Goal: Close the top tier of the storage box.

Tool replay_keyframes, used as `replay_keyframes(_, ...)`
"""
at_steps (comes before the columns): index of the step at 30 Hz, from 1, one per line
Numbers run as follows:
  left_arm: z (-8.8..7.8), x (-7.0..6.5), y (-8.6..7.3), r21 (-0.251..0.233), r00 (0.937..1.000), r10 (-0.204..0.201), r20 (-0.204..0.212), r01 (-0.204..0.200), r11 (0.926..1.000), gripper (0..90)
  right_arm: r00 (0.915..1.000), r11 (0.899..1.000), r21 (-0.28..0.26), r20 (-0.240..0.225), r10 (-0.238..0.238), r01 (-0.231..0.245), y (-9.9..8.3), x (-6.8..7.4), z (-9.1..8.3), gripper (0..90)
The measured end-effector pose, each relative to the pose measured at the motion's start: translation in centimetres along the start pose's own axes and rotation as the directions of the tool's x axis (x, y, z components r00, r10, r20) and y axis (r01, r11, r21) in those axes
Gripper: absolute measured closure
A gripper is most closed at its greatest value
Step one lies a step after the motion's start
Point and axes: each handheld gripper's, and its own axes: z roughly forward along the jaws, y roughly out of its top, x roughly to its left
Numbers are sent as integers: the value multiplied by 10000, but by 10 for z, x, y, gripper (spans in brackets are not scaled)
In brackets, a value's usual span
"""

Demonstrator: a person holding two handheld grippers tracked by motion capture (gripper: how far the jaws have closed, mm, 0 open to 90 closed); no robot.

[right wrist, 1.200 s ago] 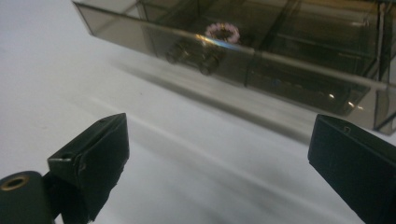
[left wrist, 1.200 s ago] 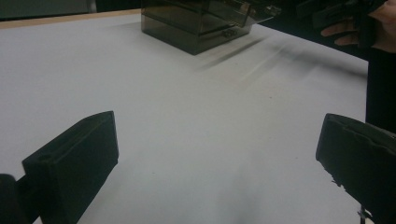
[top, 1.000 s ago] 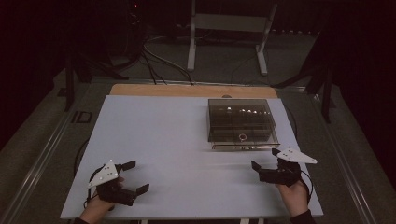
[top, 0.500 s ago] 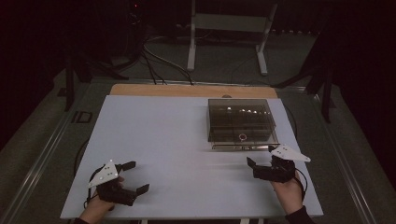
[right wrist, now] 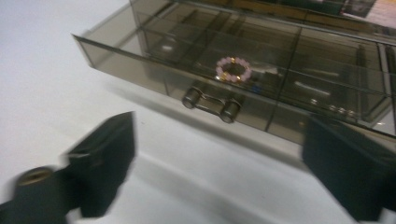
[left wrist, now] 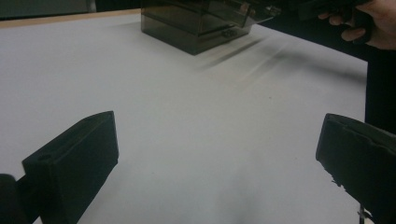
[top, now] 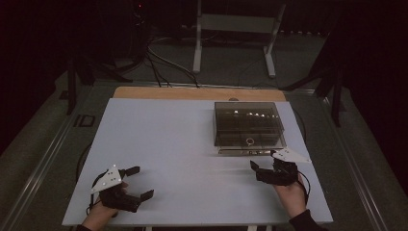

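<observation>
White table (top: 183,144) under both my claws; bare sheet ahead of my left claw, wooden strip (top: 192,93) along its far edge, well beyond both claws; smoked clear organiser box (top: 248,123) just ahead of my right claw (top: 263,169), far off and to the right ahead of my left claw (top: 139,182); its drawer (right wrist: 196,70) slid part-way out toward my right claw; drawer handle (right wrist: 211,104), a bar on two round posts, straight ahead between my right jaws, not touched; pink bead ring (right wrist: 233,69) in a drawer compartment just behind the handle. Right claw: jaws wide, have just been closing a little, nothing between them. Left claw: resting low near table edge, jaws wide, holding nothing.
</observation>
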Motion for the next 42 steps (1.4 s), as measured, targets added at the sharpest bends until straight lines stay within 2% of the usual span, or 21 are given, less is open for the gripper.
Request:
replay_keyframes(5,0,0,0,21,10000,-2,19,2,10000,0,10000,9997,228,52,44,-46,-6,-2,2,162)
replay_keyframes(8,0,0,0,-66,10000,-35,30,35,10000,0,9995,9990,439,285,-130,117,-8,-3,2,228)
replay_keyframes(16,1,0,0,25,10000,-35,25,35,10000,0,9999,9971,748,107,-135,126,-14,-6,3,314)
replay_keyframes(19,0,0,0,-84,10000,-41,26,41,10000,0,10000,9972,749,32,16,-18,-14,-7,3,352)
replay_keyframes(21,0,0,0,11,10000,-9,30,9,10000,0,10000,9977,675,30,54,-56,-14,-7,2,390)
replay_keyframes(25,0,0,0,-51,10000,-36,26,36,10000,0,9999,9982,597,115,-10,3,-13,-6,2,438)
replay_keyframes(27,0,0,0,22,10000,-16,17,16,10000,0,9997,9982,597,252,-75,59,-13,-5,1,529)
replay_keyframes(30,0,0,0,-52,10000,-23,21,23,10000,0,9986,9982,601,518,-57,26,-12,-4,2,597)
replay_keyframes(32,0,0,0,-42,10000,-13,22,13,10000,0,9986,9980,632,518,-63,30,-12,-4,2,613)
replay_keyframes(34,0,0,0,14,10000,-21,11,21,10000,0,9987,9975,696,487,-124,90,-12,-4,2,680)
replay_keyframes(42,0,0,0,-26,10000,-11,14,11,10000,0,9987,9971,728,436,-272,239,-10,-3,0,851)
